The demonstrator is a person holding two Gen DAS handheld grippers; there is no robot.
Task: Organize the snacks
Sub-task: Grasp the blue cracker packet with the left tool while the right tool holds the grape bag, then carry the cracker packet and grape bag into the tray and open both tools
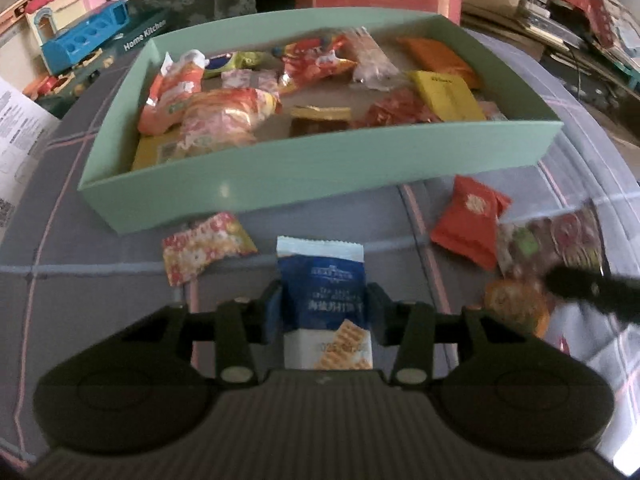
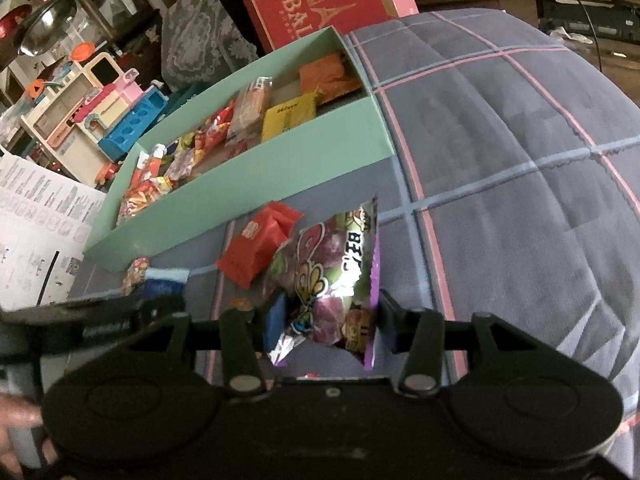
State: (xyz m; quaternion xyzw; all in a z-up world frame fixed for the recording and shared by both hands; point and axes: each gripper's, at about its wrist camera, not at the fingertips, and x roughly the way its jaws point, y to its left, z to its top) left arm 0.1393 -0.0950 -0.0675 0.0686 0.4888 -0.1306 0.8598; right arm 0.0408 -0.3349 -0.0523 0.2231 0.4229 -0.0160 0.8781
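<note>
Closest to the left wrist camera, the left gripper (image 1: pixel 324 312) has its pads pressed against both long edges of a blue-and-white cracker packet (image 1: pixel 323 280), which stands upright between them with its crimped top toward twelve o'clock. Straight ahead at twelve o'clock lies the mint-green box (image 1: pixel 304 164), already holding a jumble of wrapped snacks. On the grey checked quilt (image 1: pixel 92 264) just short of the box's near wall, a floral candy wrapper (image 1: pixel 206 246) lies at ten o'clock from the packet and a red sachet (image 1: pixel 468 220) at two o'clock. In the right wrist view, the right gripper (image 2: pixel 330 320) is pinching a purple-and-green candy bag (image 2: pixel 332 276), whose upper end leans toward twelve o'clock and partly overlaps the red sachet (image 2: pixel 256 246); the box (image 2: pixel 248 184) sits at eleven o'clock from there, and an orange round snack (image 1: pixel 516 306) appears near that gripper in the left view. Judging by this, both hands are at the pick-up stage, each with one item secured and neither yet over the box. The next move probably calls for lifting each packet clear of the quilt, carrying it over the near wall, and spreading the fingers only once it hangs above a bare patch of the box floor. Three loose snacks would then remain outside the box.
</note>
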